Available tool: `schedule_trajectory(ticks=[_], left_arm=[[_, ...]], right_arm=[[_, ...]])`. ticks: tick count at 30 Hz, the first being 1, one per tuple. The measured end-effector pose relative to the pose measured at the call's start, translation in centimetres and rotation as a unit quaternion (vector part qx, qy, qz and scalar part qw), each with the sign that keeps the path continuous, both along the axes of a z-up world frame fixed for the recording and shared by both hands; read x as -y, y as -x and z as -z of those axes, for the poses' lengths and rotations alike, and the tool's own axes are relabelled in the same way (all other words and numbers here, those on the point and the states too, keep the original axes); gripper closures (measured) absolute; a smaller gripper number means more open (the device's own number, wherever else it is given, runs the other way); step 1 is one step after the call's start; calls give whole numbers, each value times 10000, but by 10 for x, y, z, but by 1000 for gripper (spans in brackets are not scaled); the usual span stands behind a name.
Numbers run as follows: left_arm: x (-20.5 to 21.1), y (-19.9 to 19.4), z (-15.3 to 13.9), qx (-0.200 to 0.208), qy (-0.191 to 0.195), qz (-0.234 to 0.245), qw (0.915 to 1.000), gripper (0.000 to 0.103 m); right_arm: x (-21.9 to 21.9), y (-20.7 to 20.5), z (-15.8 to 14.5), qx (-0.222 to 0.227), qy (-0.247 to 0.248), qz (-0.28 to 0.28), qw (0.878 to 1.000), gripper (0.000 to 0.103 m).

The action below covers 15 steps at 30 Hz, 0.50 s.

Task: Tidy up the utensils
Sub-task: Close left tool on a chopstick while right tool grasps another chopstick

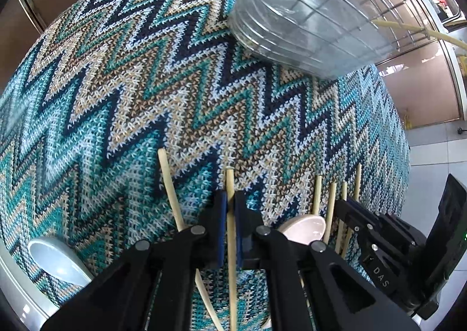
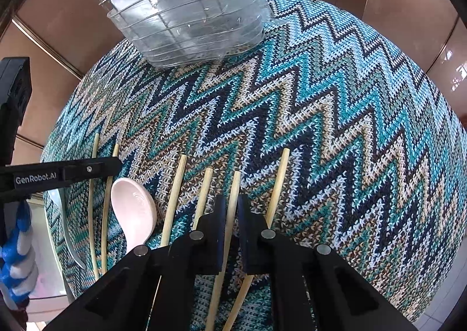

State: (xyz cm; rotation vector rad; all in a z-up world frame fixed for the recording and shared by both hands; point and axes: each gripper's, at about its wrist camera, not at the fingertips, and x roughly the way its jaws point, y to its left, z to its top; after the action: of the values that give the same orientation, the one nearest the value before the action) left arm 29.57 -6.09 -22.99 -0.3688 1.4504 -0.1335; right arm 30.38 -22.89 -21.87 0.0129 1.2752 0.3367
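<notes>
Lengthwise, chopstick (image 1: 230, 185) between left claw (image 1: 230, 205) fingers, tip pointing forward.

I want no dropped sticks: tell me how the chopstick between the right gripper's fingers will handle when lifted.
The chopstick looks thin, pale and smooth, so probably light and stiff but slippery. The right gripper pinches it partway along, so it may pivot between the pads. Round in section, it would likely roll on the knitted cloth if released.

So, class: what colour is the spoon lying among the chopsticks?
Pale pink; the spoon shows best in the right wrist view.
</notes>
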Motion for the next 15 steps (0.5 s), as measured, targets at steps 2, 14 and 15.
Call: schedule_trajectory(ticks=[2, 14, 15], left_arm=[[2, 0, -2, 20, 0, -49, 10000, 99], [-13, 49, -65, 773, 150, -89, 9969, 99], [-15, 55, -74, 899, 165, -90, 9958, 99]], right_arm=[[3, 3, -5, 44, -109, 82, 9999, 96], [16, 71, -81, 947, -581, 146, 9937, 97], [15, 78, -87, 1038, -599, 145, 9927, 97]])
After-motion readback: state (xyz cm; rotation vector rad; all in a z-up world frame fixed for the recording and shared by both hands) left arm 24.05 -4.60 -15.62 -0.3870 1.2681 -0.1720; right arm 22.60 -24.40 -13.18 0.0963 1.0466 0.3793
